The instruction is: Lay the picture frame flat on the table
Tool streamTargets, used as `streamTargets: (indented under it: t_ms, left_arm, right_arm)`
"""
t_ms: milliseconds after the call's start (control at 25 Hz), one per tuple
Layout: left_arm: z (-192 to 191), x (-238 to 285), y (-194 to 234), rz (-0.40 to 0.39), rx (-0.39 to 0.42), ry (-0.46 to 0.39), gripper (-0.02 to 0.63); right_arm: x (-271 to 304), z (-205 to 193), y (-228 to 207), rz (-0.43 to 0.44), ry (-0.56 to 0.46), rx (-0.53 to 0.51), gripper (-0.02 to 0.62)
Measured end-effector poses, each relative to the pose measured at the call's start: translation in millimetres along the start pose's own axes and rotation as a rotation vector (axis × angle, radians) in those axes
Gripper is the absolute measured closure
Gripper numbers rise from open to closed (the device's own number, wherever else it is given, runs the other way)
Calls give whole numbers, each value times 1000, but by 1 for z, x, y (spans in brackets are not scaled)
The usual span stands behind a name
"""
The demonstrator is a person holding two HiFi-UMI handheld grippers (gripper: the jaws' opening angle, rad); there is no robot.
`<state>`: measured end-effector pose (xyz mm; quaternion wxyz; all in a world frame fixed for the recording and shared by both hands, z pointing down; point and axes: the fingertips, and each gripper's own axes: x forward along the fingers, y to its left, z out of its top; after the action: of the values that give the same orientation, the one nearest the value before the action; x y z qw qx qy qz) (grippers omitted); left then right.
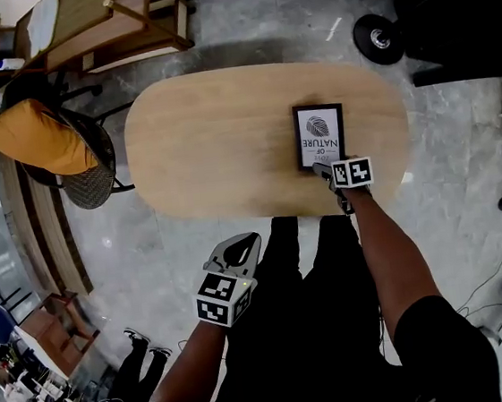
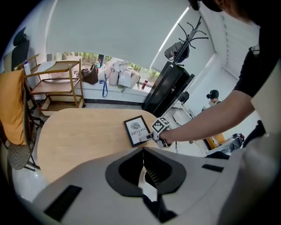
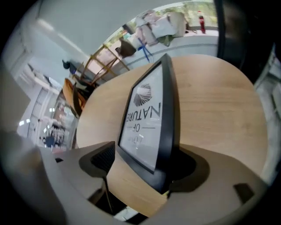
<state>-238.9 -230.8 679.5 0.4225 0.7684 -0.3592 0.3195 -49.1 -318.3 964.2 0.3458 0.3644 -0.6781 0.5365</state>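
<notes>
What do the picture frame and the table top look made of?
Picture frame: smooth matte black border, likely plastic or painted wood; the print's cover shows faint glare, so glass or acrylic. Table: pale wood or laminate, fine grain streaks, low sheen.

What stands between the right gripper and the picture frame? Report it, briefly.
Nothing visible does. The picture frame lies on the table, and its near corner already sits between the open jaws of the right gripper, with no other object between them.
</notes>
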Motion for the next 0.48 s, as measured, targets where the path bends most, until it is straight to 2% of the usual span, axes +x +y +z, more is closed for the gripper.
streamTargets:
  t_ms: [160,280,360,480]
  left_arm:
    - [1,-3,-4,2,-3,-13,601]
    - [-2,-4,-8,6,-3,-11,601]
    - [-5,-2,-10,13,-5,-6,601]
    - [-4,-1,-8,21,6,-1,601]
  right_arm:
    - [11,-26,-11,-95,203,-257,239]
    - [12,-30,-24,-187,249,-406,239]
    - [11,-34,-31,-211,254,-409,239]
    - [8,-30,-30,-203,205,-367,239]
